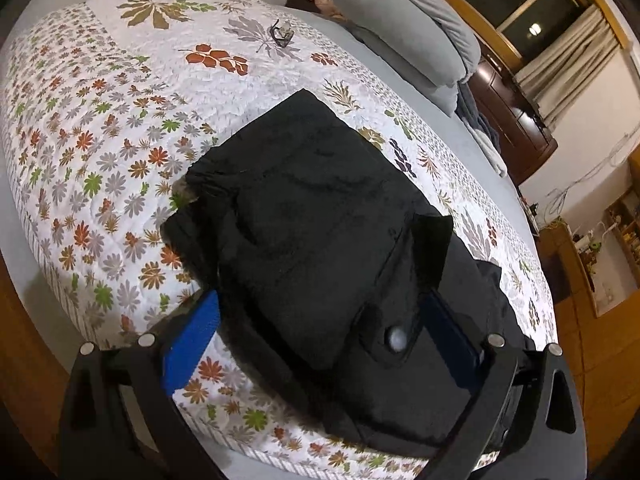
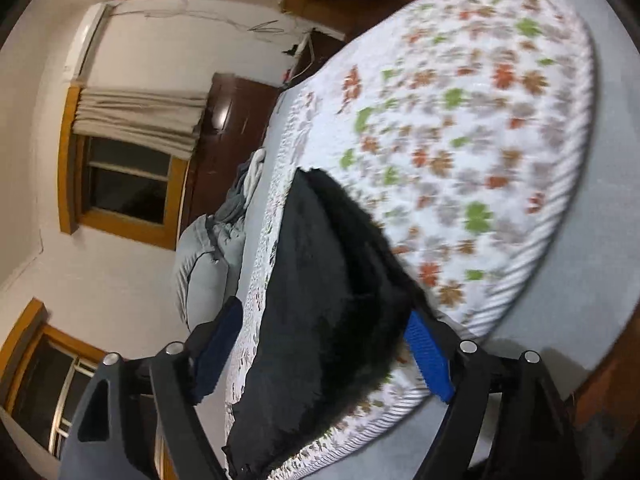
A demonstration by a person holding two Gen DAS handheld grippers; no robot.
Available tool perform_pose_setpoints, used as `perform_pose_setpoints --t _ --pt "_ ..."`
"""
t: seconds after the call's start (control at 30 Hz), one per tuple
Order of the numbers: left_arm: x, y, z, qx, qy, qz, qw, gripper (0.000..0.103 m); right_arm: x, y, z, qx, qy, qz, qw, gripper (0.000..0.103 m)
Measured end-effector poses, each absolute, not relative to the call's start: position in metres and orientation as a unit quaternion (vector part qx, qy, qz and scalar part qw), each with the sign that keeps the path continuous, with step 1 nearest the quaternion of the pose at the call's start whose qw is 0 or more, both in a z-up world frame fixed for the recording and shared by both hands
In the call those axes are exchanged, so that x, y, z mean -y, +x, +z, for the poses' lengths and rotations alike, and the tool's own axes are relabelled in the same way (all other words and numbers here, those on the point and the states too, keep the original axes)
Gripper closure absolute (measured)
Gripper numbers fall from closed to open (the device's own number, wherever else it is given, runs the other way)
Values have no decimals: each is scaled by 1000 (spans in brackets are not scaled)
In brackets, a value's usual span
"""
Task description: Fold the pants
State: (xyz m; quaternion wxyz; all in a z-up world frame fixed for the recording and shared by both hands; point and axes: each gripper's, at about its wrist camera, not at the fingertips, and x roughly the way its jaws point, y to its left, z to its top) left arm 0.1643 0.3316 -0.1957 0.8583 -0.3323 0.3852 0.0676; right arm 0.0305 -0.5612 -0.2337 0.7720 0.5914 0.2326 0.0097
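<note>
Two grippers hang over the bed, both with their blue-padded jaws spread wide. Black pants (image 1: 304,216) lie folded into a thick bundle on the floral quilt (image 1: 100,128), near its front edge, with a buttoned pocket flap turned up on the near side. Seen from the left wrist, the left gripper (image 1: 320,320) straddles the near end of the bundle, one finger out over bare quilt and the other low against the cloth by the flap; nothing is pinched. The right gripper (image 2: 324,344) is rolled sideways, so the room looks tipped over in its view. Its jaws stand apart on either side of the pants' edge, and the blur makes it hard to say whether a pad brushes the fabric. Grey pillows (image 1: 404,36) sit stacked at the far end of the bed.
</note>
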Motion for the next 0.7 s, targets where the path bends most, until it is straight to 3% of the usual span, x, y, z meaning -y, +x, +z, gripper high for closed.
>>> perform_pose_setpoints --t 0.1,0.3,0.37,0.53,0.7 --pt "-332 164 -196 -383 -334 69 858 4 557 34 -242 -242 591 8 769 28" --pt "-334 161 -196 -378 -343 69 857 4 558 45 -241 -216 599 18 771 29" --pt "-333 159 -196 -376 -345 72 857 4 558 46 -245 -218 600 11 770 35" --pt "-331 159 -197 -374 -342 76 859 4 557 44 -252 -232 596 12 769 75" --pt "-331 159 -198 -371 -345 75 859 4 553 45 -228 -235 570 9 788 83"
